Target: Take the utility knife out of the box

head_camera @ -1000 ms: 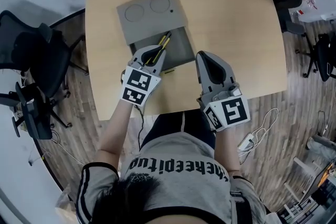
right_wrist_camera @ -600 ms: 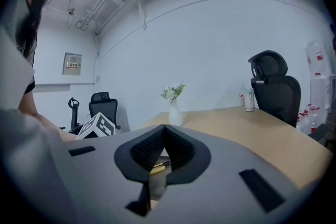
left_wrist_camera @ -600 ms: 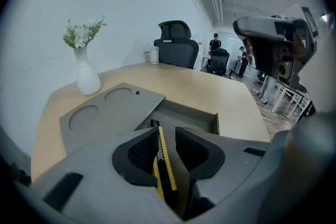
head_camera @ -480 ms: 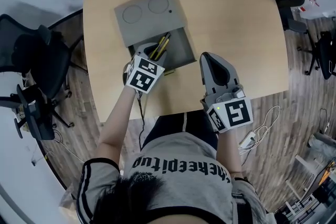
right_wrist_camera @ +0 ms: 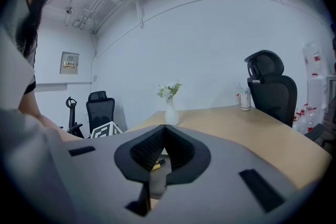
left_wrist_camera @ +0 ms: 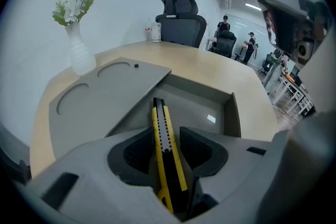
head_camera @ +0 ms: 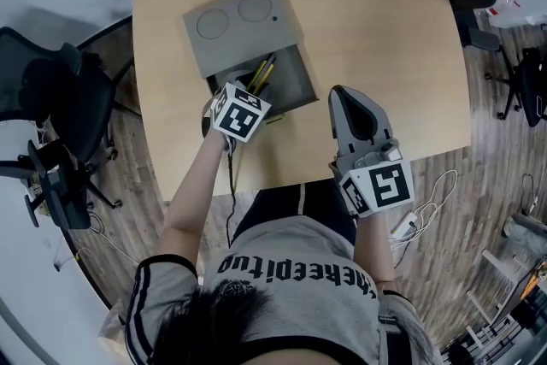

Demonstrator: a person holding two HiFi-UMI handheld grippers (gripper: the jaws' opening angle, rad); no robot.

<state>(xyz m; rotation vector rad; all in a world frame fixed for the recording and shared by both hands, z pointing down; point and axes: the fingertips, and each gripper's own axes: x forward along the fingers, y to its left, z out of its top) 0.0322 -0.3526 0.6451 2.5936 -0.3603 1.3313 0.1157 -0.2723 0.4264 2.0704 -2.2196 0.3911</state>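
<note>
— Progress w/ utility knife (left_wrist_camera: 160, 113)?
— Not out yet. Lies in open part of box (head_camera: 295, 81), tip toward approx. 1 o'clock in head view.
— Left tool (left_wrist_camera: 164, 132)?
— Down in box, jaws opening, knife between them, pads not pressing on it.
— Right tool (right_wrist_camera: 164, 127)?
— Tips together, nothing between. Hovers over surface (head_camera: 385, 30) at 4 o'clock of box.
— Left to do?
— Prob. everything: clamp on knife, lift clear of box.
</note>
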